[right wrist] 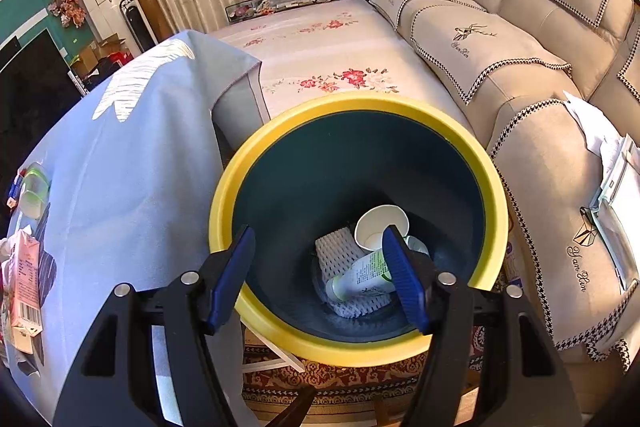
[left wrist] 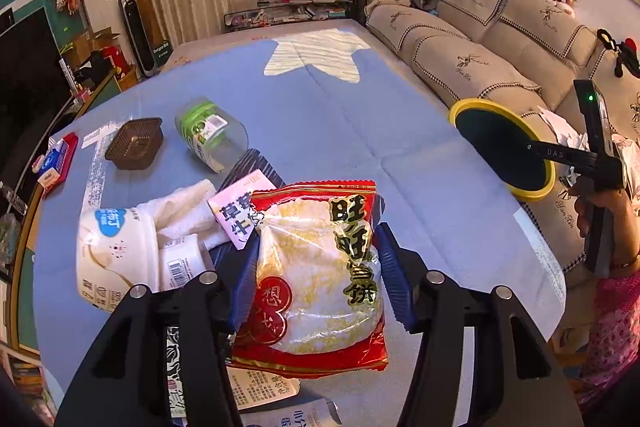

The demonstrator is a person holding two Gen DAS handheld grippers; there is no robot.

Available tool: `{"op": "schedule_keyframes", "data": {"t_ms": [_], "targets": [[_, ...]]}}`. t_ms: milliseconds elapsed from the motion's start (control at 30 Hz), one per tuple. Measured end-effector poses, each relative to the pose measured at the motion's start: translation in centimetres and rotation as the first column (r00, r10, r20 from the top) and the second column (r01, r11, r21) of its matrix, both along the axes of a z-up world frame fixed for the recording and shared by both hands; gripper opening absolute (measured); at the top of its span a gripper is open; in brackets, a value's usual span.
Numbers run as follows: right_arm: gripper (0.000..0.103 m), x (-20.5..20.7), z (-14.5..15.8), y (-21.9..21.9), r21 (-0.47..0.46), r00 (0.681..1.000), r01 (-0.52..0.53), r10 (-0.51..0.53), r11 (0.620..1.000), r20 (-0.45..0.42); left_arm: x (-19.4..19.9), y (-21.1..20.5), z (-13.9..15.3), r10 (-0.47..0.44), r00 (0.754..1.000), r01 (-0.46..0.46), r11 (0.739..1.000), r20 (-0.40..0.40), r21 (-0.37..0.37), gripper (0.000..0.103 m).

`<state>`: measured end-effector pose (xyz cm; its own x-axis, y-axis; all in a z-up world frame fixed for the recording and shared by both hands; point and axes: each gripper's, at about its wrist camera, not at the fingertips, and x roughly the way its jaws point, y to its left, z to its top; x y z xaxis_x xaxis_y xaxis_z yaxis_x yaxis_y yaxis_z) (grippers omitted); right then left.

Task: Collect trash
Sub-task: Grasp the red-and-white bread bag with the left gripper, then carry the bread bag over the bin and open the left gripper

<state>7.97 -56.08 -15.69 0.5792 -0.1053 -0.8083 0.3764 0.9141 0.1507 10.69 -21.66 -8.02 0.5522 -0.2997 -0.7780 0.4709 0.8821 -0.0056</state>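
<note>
The left gripper (left wrist: 316, 275) has its two blue ribbed pads around a red and clear rice cracker bag (left wrist: 316, 279); the left pad touches the bag's side, but the right pad seems to stand a little apart, so a firm pinch is hard to confirm. The bag is glossy plastic, with white round crackers inside, and it lies over the blue tablecloth (left wrist: 360, 131).

The right gripper (right wrist: 320, 279) is spread wide and holds nothing. It hangs above the round trash bin (right wrist: 494, 195), which has a yellow rim and dark inner wall. Inside the bin I count three things: one white paper cup (right wrist: 376, 225), one white foam net sleeve (right wrist: 334, 251) and one plastic tube (right wrist: 358, 277).

On the cloth lie one clear jar (left wrist: 210, 135) on its side, one brown ribbed plastic tray (left wrist: 134, 143), one pink carton (left wrist: 238, 209) and one white pudding cup (left wrist: 114, 251).
</note>
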Motion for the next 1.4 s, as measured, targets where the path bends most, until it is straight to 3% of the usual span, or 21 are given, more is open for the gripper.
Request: {"op": "schedule_keyframes", "data": {"t_ms": [300, 667, 833, 1067, 1200, 1400], "targets": [[0.063, -2.5, 2.3, -0.5, -0.03, 0.998, 0.022, -0.021, 0.999, 0.058, -0.3, -3.6, 3.4, -0.092, 0.994, 0.094, 0.995, 0.056, -0.025, 0.055], [0.063, -7.8, 3.6, -3.8, -0.055, 0.988, 0.117, -0.11, 0.992, 0.105, 1.2, -17.9, 5.1, -0.342, 0.939, 0.343, 0.936, 0.027, -0.074, 0.055], [0.063, -9.7, 2.9, -5.7, -0.039, 0.984, 0.152, -0.148, 0.988, 0.098, 2.7, -25.9, 3.1, -0.419, 0.908, 0.417, 0.908, -0.031, -0.05, 0.056], [0.063, -12.2, 1.8, -7.9, -0.003, 0.973, 0.213, -0.212, 0.977, 0.092, 5.4, -34.2, -1.4, -0.423, 0.902, 0.425, 0.905, -0.084, 0.015, 0.056], [0.064, -13.0, 1.0, -8.7, 0.013, 0.968, 0.236, -0.236, 0.972, 0.08, 6.3, -37.1, -3.6, -0.414, 0.906, 0.419, 0.907, -0.093, 0.044, 0.065], [0.064, -13.4, 0.4, -9.0, 0.024, 0.967, 0.245, -0.246, 0.969, 0.069, 7.8, -38.6, -5.0, -0.394, 0.912, 0.4, 0.916, -0.113, 0.029, 0.082]]}}
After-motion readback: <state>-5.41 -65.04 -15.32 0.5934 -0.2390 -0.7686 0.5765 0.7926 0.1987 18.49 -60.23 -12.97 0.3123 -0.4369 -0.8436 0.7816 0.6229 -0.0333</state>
